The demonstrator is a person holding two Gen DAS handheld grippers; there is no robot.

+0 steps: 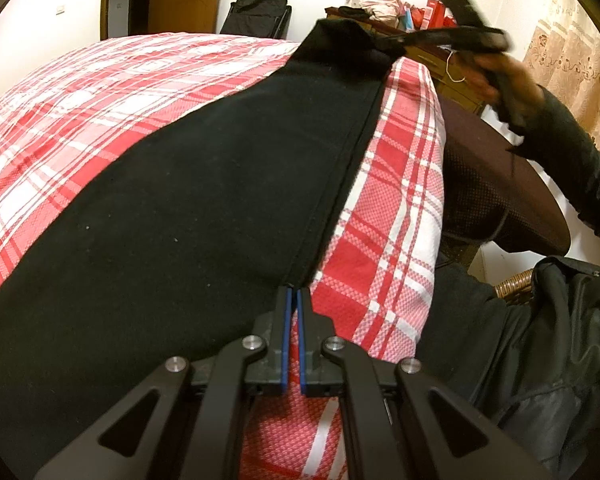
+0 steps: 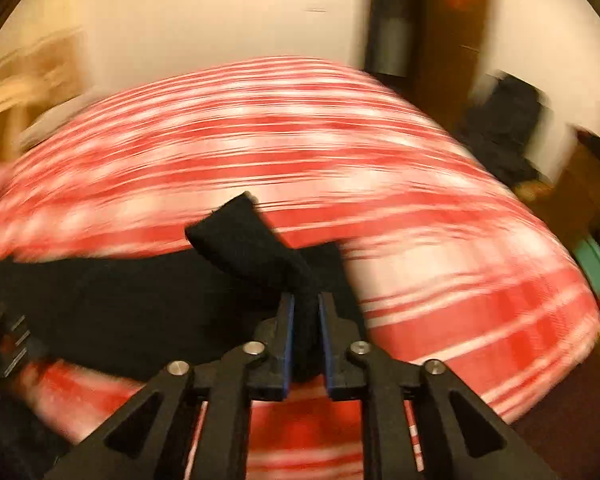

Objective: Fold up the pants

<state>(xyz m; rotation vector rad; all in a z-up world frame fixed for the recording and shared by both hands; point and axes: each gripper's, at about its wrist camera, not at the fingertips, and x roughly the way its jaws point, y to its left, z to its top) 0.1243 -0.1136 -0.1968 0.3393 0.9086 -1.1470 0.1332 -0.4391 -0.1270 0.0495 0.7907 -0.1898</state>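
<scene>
Red-and-white checked bedcover lies under long black cloth pants. Left gripper pinches an edge at six o'clock; right gripper clamps a lifted end. Folding looks barely begun.

The left hand-held gripper is pinched nearly closed low down; the right hand-held gripper clamps black cloth.

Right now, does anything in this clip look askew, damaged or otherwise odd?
Nothing looks damaged. The black fabric pants lie smooth on the red-and-white plaid bedspread, each end pinched by the left gripper and right gripper. Only oddity: the right wrist view is badly motion-blurred.
</scene>
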